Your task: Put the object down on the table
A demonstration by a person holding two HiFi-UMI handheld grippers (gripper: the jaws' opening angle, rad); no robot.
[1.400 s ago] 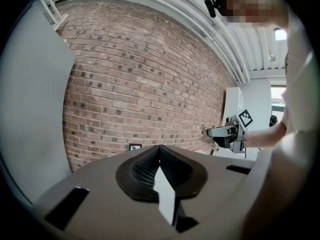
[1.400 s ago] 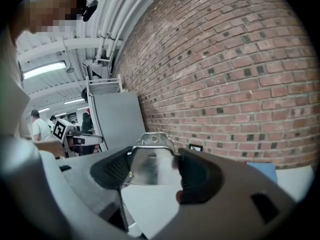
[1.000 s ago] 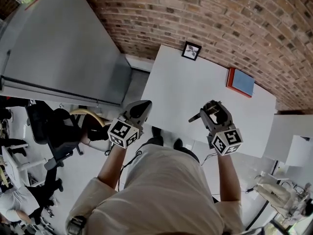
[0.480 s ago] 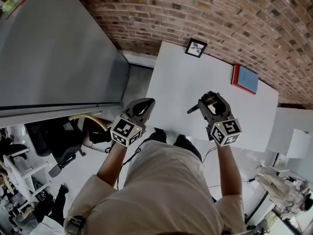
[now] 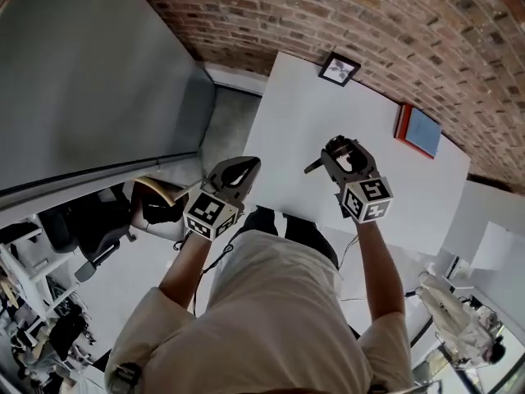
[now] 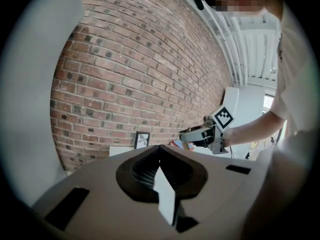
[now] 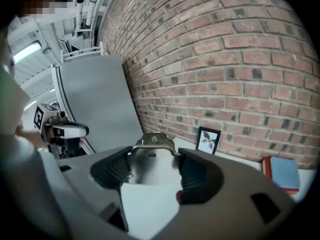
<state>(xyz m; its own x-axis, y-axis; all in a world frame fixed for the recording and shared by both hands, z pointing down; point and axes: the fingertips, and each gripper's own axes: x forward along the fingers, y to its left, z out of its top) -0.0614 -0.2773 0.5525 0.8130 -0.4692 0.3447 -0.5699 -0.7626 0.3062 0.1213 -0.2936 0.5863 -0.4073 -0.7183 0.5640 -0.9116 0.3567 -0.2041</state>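
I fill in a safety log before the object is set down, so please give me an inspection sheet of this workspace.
Surface: white table, mostly bare.
Job's things: metal object, held over the table, not yet put down.
Clutter: picture frame and red book, both on the table's wall side.
Grippers: left gripper shut with nothing in it; right gripper shut on the metal object.
Cables: thin cable hanging by the left arm.
Surroundings: brick wall, grey panel, chair.
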